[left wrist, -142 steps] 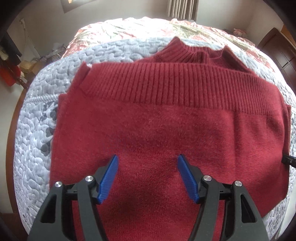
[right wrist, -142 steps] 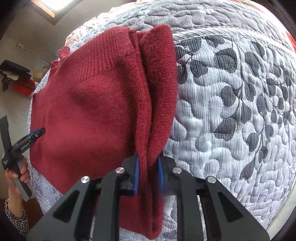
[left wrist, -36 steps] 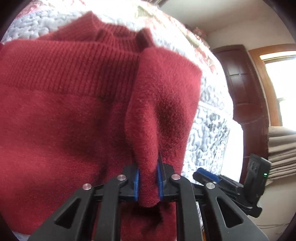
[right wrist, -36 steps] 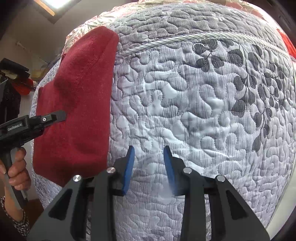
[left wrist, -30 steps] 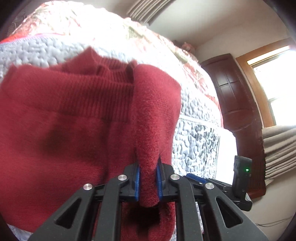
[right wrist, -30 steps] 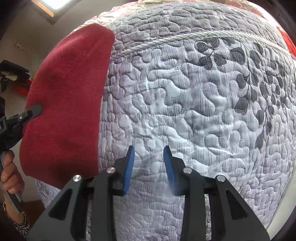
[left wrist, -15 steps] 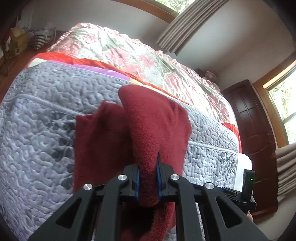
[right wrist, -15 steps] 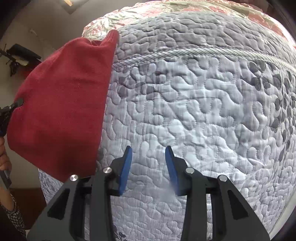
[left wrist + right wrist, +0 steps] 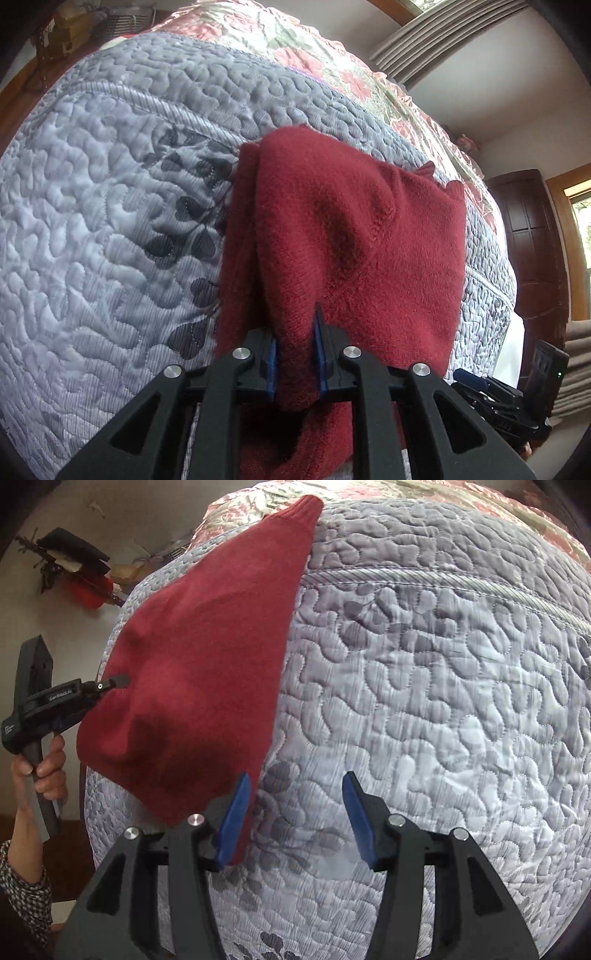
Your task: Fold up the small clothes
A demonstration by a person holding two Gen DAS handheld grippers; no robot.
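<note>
Left gripper [image 9: 295, 354] clamped on folded red sweater [image 9: 354, 236] over grey quilt [image 9: 103, 229]; right gripper [image 9: 295, 816] spread wide, empty

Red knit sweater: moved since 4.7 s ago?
Yes. The red knit sweater, clamped in the left gripper, went from spread flat to folded over, uncovering the grey quilted bedspread. The right gripper let go.
</note>
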